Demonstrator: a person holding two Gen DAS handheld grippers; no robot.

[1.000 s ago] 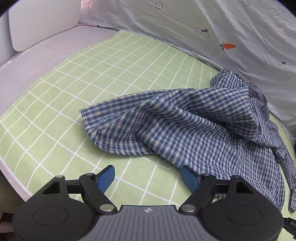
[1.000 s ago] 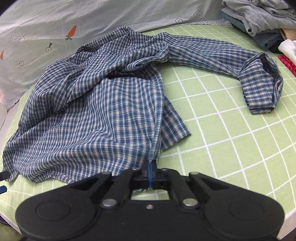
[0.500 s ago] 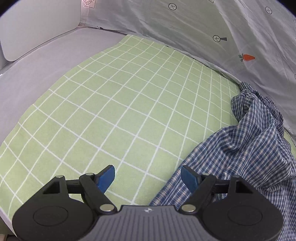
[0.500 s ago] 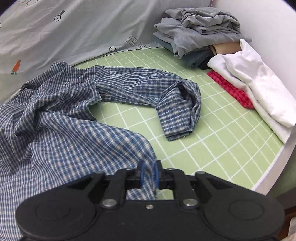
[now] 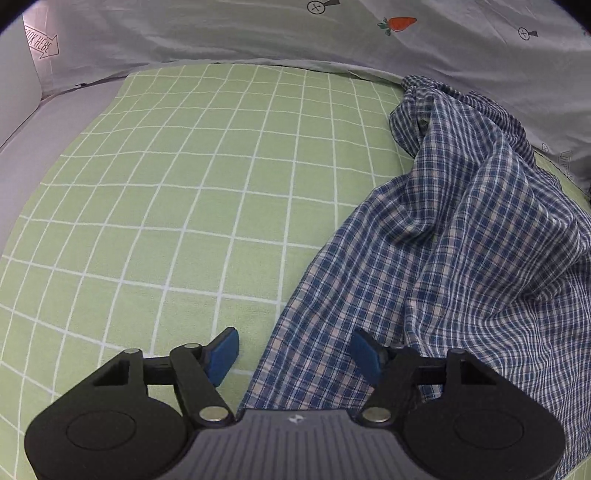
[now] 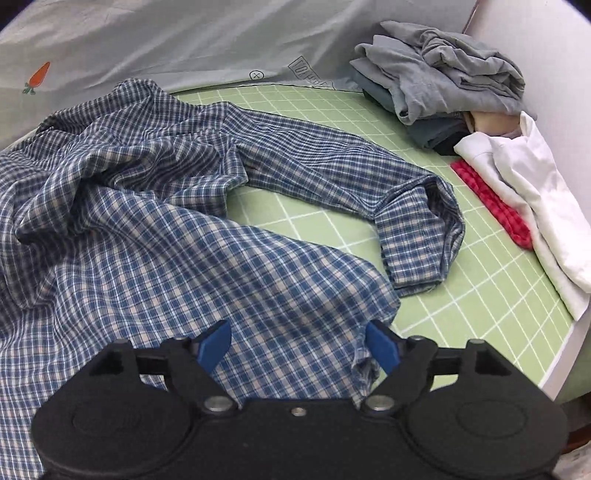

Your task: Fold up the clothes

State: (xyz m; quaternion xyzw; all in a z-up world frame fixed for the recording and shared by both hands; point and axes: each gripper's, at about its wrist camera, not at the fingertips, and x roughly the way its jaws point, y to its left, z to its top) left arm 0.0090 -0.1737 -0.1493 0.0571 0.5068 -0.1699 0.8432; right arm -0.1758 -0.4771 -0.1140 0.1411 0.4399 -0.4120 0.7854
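One blue checked shirt [image 6: 155, 229] lies rumpled across a desk under a green grid-patterned cloth [image 5: 177, 206], its bulk toward the back edge, one sleeve [image 6: 417, 218] curled out toward the right edge. Left tongs [image 5: 295, 350] gape wide over the shirt's near hem, holding nothing; right tongs [image 6: 297, 345] likewise stand wide above the fabric. At the desk's far right corner sit folded grey clothes [image 6: 443, 74], beside a white garment [image 6: 532, 199] lying over a red one [image 6: 495, 206]. A grey printed sheet [image 5: 258, 33] hangs behind.

Shirt [image 6: 184, 229] left of clothes pile [image 6: 443, 92]
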